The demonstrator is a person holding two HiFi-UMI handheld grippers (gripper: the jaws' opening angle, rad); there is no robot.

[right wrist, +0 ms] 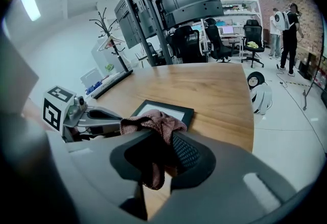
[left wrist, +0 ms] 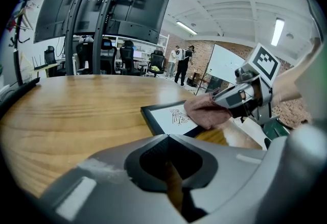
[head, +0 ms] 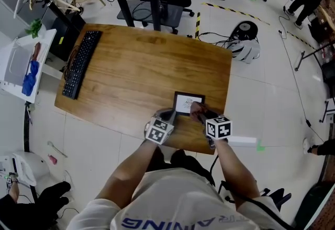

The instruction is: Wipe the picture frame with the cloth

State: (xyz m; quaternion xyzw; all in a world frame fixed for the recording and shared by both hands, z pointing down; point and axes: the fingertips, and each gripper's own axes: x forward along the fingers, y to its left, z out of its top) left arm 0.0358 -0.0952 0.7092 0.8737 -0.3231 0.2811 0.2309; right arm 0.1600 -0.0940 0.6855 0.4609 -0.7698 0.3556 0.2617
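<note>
A small black picture frame [head: 184,102] with a white drawing lies flat near the front edge of the wooden table [head: 131,77]. My right gripper [head: 198,113] is shut on a pinkish-brown cloth [right wrist: 153,122], which rests bunched on the frame's near right part [right wrist: 176,110]. In the left gripper view the cloth [left wrist: 207,112] covers the frame's right end [left wrist: 168,116], with the right gripper [left wrist: 237,99] behind it. My left gripper [head: 170,117] sits just left of the frame, low over the table, jaws together and holding nothing. It also shows in the right gripper view [right wrist: 113,119].
A black keyboard [head: 81,64] lies at the table's far left. A dark monitor stand [left wrist: 102,14] rises behind the table. Office chairs and a white device [head: 246,48] are on the floor beyond. The table's front edge is close under both grippers.
</note>
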